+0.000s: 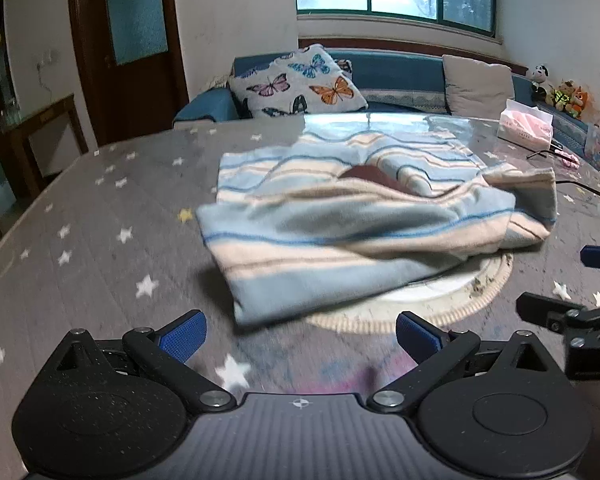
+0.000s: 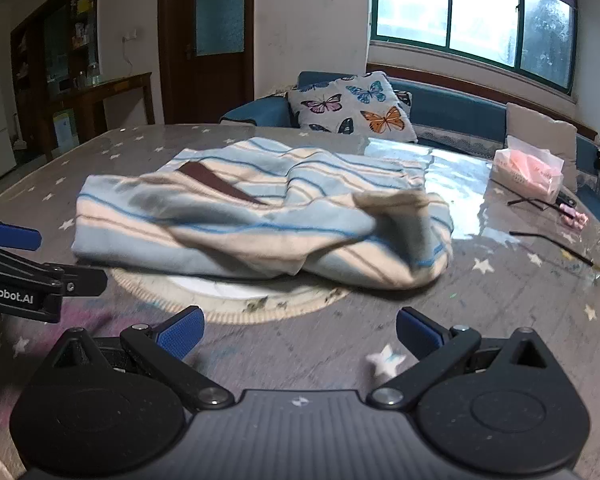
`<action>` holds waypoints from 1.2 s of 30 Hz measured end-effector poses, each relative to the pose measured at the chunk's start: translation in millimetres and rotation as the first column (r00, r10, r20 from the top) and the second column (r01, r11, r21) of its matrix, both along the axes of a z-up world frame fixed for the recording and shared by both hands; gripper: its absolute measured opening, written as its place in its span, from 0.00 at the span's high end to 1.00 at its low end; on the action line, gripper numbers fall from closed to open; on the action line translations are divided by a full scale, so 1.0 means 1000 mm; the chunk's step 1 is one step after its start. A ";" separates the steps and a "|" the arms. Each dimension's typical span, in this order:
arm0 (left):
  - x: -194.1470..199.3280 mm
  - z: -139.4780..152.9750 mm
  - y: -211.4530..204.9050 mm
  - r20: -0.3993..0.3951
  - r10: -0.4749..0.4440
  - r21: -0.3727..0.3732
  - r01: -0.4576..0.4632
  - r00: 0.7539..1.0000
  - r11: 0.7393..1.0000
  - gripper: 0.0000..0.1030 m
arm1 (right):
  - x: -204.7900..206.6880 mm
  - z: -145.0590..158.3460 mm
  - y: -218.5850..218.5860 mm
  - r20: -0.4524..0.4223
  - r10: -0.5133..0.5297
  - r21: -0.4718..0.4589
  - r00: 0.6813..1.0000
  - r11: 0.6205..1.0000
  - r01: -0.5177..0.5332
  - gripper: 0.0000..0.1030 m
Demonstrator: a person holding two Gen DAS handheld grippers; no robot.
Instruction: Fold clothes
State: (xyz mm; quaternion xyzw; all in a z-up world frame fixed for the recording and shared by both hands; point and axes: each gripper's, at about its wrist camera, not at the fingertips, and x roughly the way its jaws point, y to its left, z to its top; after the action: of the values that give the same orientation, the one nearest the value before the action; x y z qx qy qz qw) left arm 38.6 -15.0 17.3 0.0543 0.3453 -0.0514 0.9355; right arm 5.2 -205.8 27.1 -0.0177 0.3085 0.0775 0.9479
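Striped garment (image 1: 364,216) on table (image 1: 100,240) | both hand-held grippers gaping, empty | label "enRobot.AI"

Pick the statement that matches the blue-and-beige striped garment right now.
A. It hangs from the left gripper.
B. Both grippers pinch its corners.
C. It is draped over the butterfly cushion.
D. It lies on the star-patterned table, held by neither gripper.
D: the blue-and-beige striped garment lies rumpled on the star-patterned table, while the left gripper and right gripper stand open and empty short of it.

striped garment (image 1: 352,224) blurred, round mat (image 1: 440,300) mostly hidden beneath
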 end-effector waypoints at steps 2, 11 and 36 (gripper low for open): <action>0.005 0.005 0.000 0.018 -0.011 0.016 0.010 1.000 1.000 0.04 | 0.004 0.004 -0.004 0.007 0.000 0.005 1.000 1.000 0.000 0.00; 0.041 0.023 -0.003 0.100 -0.078 0.086 0.070 0.992 0.994 0.11 | 0.033 0.028 -0.027 0.051 -0.034 -0.025 0.998 0.999 0.035 0.04; 0.094 0.006 -0.004 -0.037 -0.359 0.040 0.360 0.933 0.932 0.86 | 0.120 0.021 -0.033 -0.143 0.181 -0.155 0.973 0.967 -0.202 0.83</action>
State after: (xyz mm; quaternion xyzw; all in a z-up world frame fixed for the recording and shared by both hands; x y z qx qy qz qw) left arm 132.8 -18.7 23.7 0.1374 0.3440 -0.2144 0.9038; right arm 125.3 -238.6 47.9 -0.1224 0.3710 0.1434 0.9093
